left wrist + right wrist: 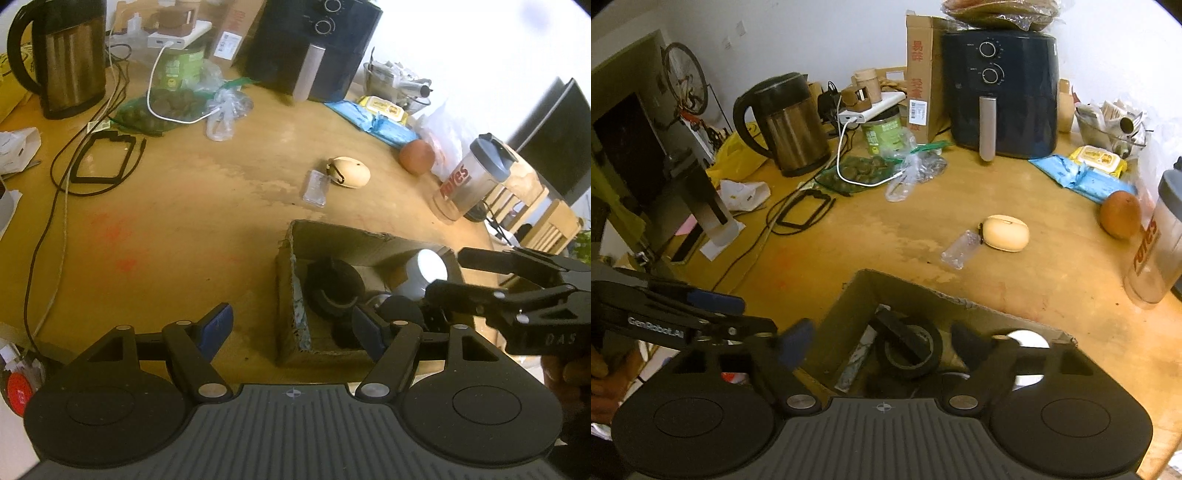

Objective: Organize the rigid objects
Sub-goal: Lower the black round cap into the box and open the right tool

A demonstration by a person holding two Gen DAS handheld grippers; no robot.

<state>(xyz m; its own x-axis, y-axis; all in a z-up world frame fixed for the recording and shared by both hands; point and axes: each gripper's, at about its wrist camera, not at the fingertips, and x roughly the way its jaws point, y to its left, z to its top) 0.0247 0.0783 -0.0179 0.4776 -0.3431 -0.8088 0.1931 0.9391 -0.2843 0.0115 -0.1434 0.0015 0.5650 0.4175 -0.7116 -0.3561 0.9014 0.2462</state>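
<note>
1. Table (820,258) — round, wooden, crowded along its far edge; the near middle holds the work.
2. Air fryer (1001,92) — dark, far side, two dials; beside it on the left a tall carton (919,74) with red characters down its face and a barcode label, too small to read.
3. Kettle (786,122) — steel with black handle, far left; no writing legible.
4. Cardboard box (291,288) — open-topped, near centre, the collecting point. Already inside: a black tape roll (910,349), a white jar (424,273) and other dark items not clearly told apart. Judged partly done.
5. Shaker bottle (469,177) — clear with grey lid, right edge, red lettering ending "…res"; the full word is not readable.
6. Left gripper (291,328) — fingers spread, nothing between them, at the box's near-left corner. The right wrist view shows "GenRobot.AI" on its body.
7. Right gripper (882,343) — jaws wide apart, empty, hanging over the box interior; "DAS" is embossed on its side in the left wrist view.
8. Orange fruit (1119,219) — far right, near the bottle.
9. Cream oval case (1004,233) — loose on the table beyond the box, with a black clip; probably left to collect.
10. Clear plastic piece (958,249) — touching or just beside the case, likewise outstanding.
</note>
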